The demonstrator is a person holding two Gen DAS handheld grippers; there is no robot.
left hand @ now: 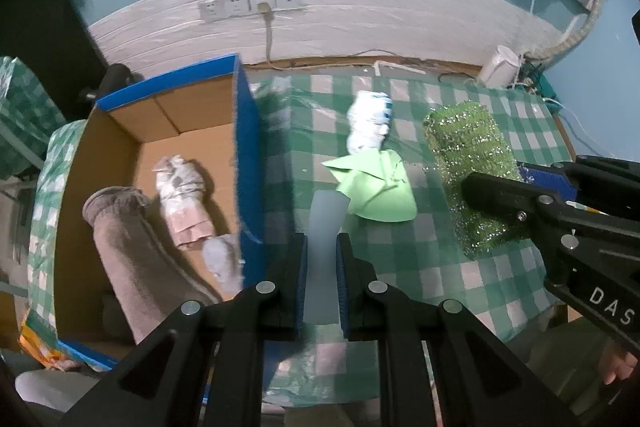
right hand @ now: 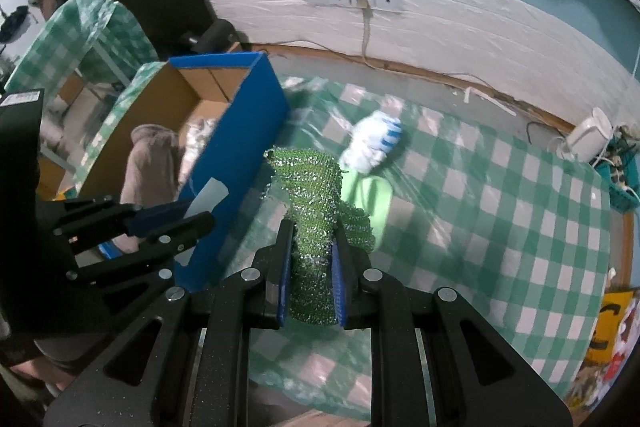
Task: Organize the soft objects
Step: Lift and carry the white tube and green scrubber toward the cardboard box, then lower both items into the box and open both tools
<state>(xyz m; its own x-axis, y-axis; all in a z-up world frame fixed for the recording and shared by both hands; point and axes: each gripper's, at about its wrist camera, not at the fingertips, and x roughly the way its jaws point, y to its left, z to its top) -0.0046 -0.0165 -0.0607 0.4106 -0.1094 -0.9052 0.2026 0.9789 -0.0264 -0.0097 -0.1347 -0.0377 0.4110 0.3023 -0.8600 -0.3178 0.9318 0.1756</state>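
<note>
My left gripper (left hand: 322, 247) is shut on a pale grey-blue soft strip (left hand: 325, 259), held just right of the blue cardboard box (left hand: 248, 147). The box holds a grey sock (left hand: 132, 259), a pink-and-white rolled bundle (left hand: 184, 195) and a small white piece (left hand: 222, 259). My right gripper (right hand: 312, 231) is shut on a glittery green scrubbing cloth (right hand: 312, 195), which also shows in the left wrist view (left hand: 468, 155), above the checkered table. A light green cloth (left hand: 376, 187) and a white-and-blue rolled sock (left hand: 370, 123) lie on the table between the grippers.
The table wears a green-and-white checkered cover (left hand: 424, 267) under clear plastic. A wall with power sockets (left hand: 250, 3) and a hanging cable stands behind. A white adapter (left hand: 500, 65) and wires sit at the far right corner. A colourful bag (right hand: 608, 339) lies past the table's right edge.
</note>
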